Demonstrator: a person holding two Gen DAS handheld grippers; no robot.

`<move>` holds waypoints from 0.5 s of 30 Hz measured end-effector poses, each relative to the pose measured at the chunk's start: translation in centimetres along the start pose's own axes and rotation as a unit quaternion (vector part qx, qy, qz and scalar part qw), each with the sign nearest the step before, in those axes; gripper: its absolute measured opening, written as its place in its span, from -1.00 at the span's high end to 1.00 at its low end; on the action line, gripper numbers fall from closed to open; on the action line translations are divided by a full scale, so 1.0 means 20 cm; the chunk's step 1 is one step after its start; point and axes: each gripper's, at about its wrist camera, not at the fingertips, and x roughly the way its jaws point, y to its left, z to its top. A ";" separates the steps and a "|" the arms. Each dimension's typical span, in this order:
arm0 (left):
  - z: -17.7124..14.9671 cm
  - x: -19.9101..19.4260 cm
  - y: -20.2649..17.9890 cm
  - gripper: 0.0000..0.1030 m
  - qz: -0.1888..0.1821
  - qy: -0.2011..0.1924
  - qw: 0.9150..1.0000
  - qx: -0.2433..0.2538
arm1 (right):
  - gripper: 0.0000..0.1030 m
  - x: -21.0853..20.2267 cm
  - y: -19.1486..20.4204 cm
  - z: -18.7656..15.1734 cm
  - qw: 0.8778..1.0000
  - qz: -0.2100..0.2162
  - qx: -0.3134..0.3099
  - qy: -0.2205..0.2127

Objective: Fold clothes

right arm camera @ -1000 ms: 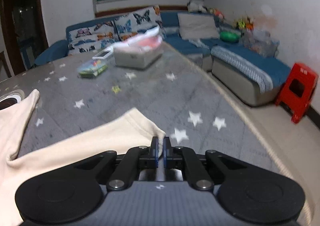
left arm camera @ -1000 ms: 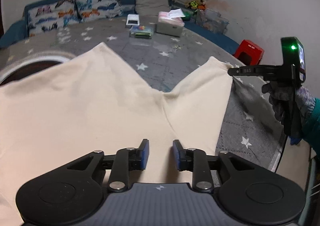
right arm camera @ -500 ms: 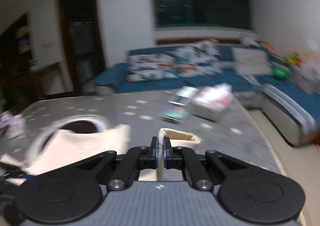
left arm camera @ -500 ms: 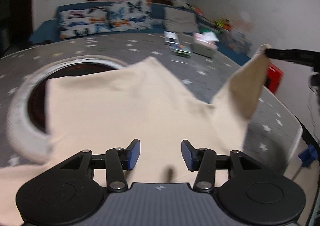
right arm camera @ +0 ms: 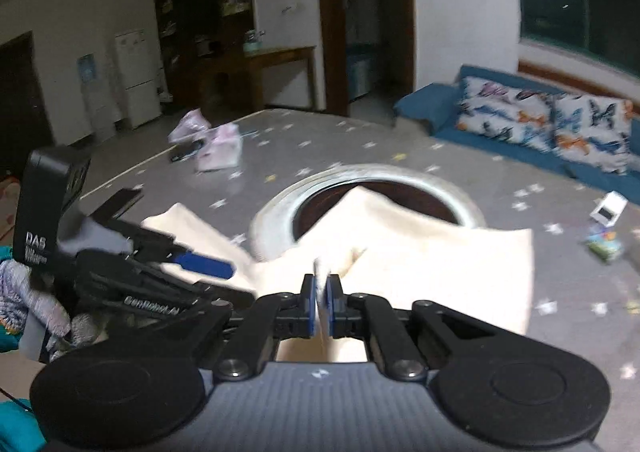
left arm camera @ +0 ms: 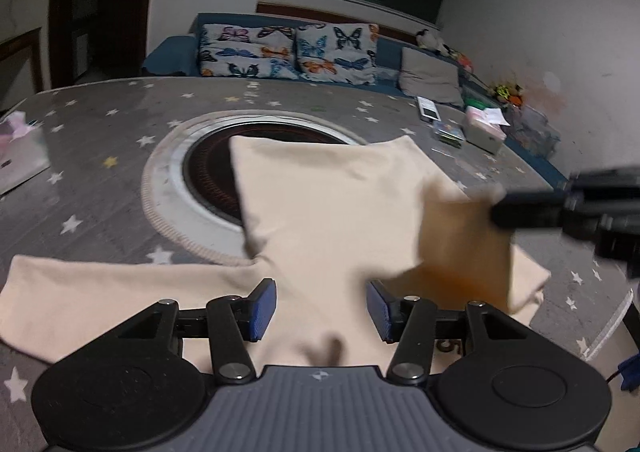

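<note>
A cream garment [left arm camera: 332, 208] lies spread on the grey star-patterned table, partly over the round hole. My left gripper [left arm camera: 321, 308] is open just above the garment's near part, holding nothing. My right gripper [right arm camera: 321, 294] is shut on a corner of the garment [right arm camera: 420, 264] and holds that corner lifted over the garment's middle. In the left wrist view the right gripper's fingers [left arm camera: 532, 208] come in from the right with the raised flap [left arm camera: 460, 248] hanging from them. In the right wrist view the left gripper [right arm camera: 200, 264] shows at the left with one blue pad visible.
The table's round hole [left arm camera: 212, 172] with its white rim lies under the garment's far part. A tissue box [left arm camera: 484, 128], a phone and small packets sit at the far right. A pink bag [left arm camera: 20, 148] lies at the left edge. A blue sofa [left arm camera: 288, 48] stands behind.
My right gripper has carried the garment corner up off the table and leftward across the garment, folding it over. My left gripper has opened wider and its view has swung left.
</note>
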 end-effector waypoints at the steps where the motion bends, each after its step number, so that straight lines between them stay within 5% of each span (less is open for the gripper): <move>1: 0.00 -0.01 0.01 -0.04 0.002 0.000 1.000 -0.001 | 0.83 0.01 0.02 0.00 1.000 0.005 -0.002 0.003; 6: -0.01 -0.02 0.01 -0.03 0.005 -0.001 1.000 0.005 | 0.65 -0.08 -0.05 -0.03 1.000 -0.007 0.002 0.000; 15: -0.01 0.17 -0.16 0.00 0.005 0.037 0.998 0.057 | 0.50 -0.22 -0.40 -0.26 0.989 -0.119 0.030 0.080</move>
